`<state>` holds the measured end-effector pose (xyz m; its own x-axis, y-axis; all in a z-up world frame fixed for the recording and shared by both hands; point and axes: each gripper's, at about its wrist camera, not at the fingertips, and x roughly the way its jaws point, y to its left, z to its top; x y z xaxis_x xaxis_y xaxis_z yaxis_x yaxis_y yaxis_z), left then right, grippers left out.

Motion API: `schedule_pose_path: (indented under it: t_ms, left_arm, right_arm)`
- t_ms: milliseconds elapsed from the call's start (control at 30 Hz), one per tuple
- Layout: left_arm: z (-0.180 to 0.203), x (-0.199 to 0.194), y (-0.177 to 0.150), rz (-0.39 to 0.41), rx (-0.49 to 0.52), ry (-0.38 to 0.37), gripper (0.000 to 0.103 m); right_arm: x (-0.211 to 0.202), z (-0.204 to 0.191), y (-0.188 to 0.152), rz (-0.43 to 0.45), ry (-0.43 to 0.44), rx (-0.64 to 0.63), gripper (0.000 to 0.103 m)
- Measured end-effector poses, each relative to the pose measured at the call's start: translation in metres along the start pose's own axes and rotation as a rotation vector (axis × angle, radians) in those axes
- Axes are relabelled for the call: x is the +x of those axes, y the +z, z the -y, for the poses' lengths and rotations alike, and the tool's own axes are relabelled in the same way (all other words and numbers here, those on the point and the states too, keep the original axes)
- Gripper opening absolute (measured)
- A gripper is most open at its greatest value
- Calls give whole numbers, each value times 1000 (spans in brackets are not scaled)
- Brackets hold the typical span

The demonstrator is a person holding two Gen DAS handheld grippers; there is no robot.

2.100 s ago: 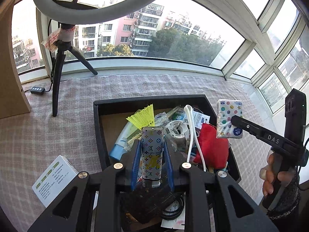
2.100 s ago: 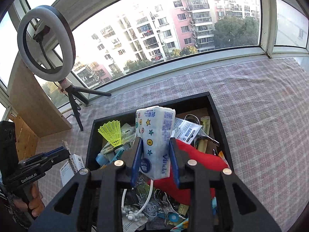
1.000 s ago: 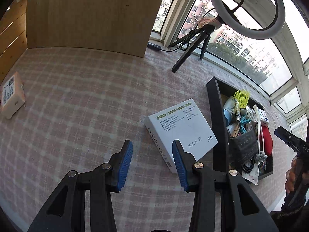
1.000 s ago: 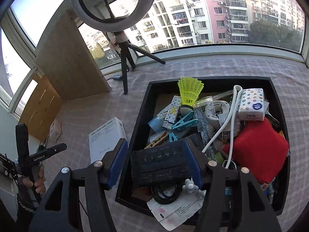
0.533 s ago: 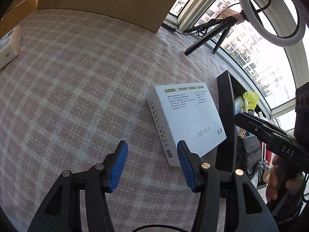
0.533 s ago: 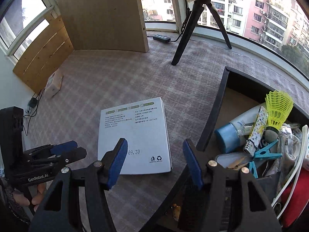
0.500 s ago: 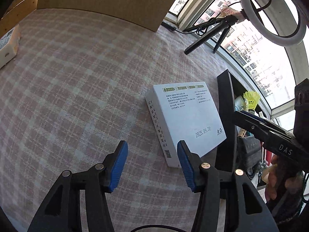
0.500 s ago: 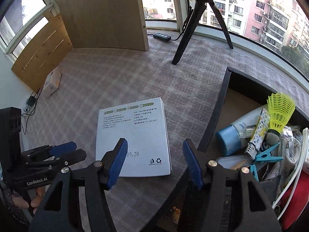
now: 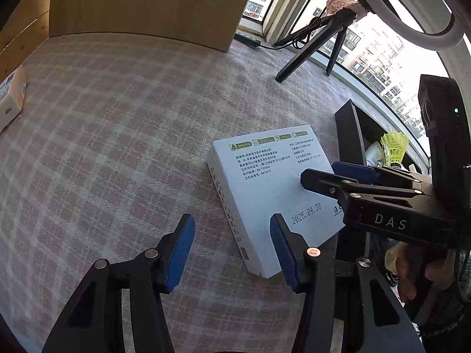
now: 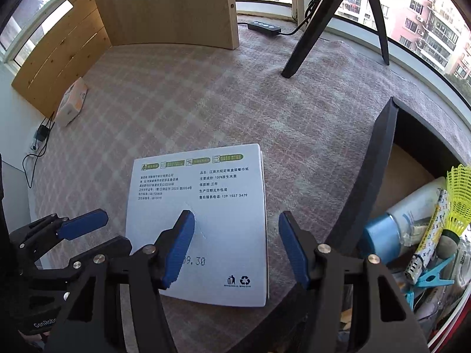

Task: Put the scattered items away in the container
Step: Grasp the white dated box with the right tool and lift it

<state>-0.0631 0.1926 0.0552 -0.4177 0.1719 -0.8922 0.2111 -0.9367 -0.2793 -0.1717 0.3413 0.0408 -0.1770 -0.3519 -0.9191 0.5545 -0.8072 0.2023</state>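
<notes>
Left wrist: both grippers, left gripper [image 9: 232, 247] and right gripper [image 10: 237, 244], point steeply down, unclenched, over white box [image 9: 273, 188].

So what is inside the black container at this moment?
In the black container, the right wrist view shows a yellow shuttlecock, a bottle with a blue cap, a patterned tube and a blue clip. The rest lies out of frame.

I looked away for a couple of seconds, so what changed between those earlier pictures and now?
Both grippers let go of their loads into the black bin: a patterned tube from the left gripper, a tissue pack from the right gripper. Both then swung to the white box and now hover open over it. The box hasn't moved.
</notes>
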Motion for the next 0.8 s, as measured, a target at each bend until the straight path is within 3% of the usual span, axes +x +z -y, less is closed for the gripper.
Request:
schedule_pose_path:
  t_ms: [333, 600, 800]
  left_arm:
    - [3, 17, 5, -29, -10, -40, 53]
    - [5, 28, 9, -54, -12, -119, 55]
    - [7, 26, 9, -59, 11, -110, 59]
  right_arm:
    - [8, 8, 4, -34, 101, 76, 60]
    - [7, 1, 0, -40, 91, 94, 61]
    - [6, -5, -7, -21, 94, 136, 64]
